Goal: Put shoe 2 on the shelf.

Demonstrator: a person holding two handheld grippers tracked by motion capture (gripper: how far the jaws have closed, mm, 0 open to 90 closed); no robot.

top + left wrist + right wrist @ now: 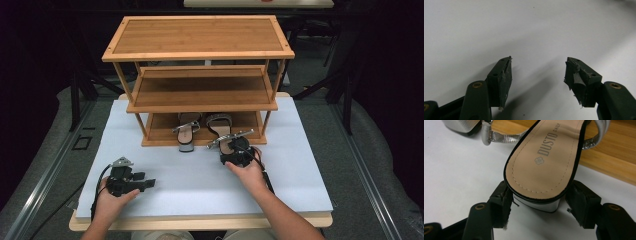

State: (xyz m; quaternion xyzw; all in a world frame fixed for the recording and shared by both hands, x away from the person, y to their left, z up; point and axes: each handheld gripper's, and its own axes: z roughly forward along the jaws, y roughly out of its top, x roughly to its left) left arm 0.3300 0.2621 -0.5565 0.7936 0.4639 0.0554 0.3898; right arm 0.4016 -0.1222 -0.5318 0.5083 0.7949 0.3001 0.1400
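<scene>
A silver heeled sandal (223, 134) with a tan insole (546, 157) lies with its toe on the bottom shelf of a wooden shoe rack (200, 106) and its heel out over the white table. My right gripper (236, 149) (539, 196) is shut on that sandal's silver block heel, one pad on each side. The matching sandal (187, 134) (461, 125) sits just left of it, heel toward me. At the front left of the table my left gripper (148, 184) (537, 68) rests open, with nothing between its jaws but the bare white surface.
The rack has three bamboo shelves; its top shelf (200, 36) and middle shelf (200, 90) are bare. The bottom shelf's front edge (614, 165) runs just beyond the held heel. The white tabletop (200, 190) stretches in front of the rack; dark floor and stands surround it.
</scene>
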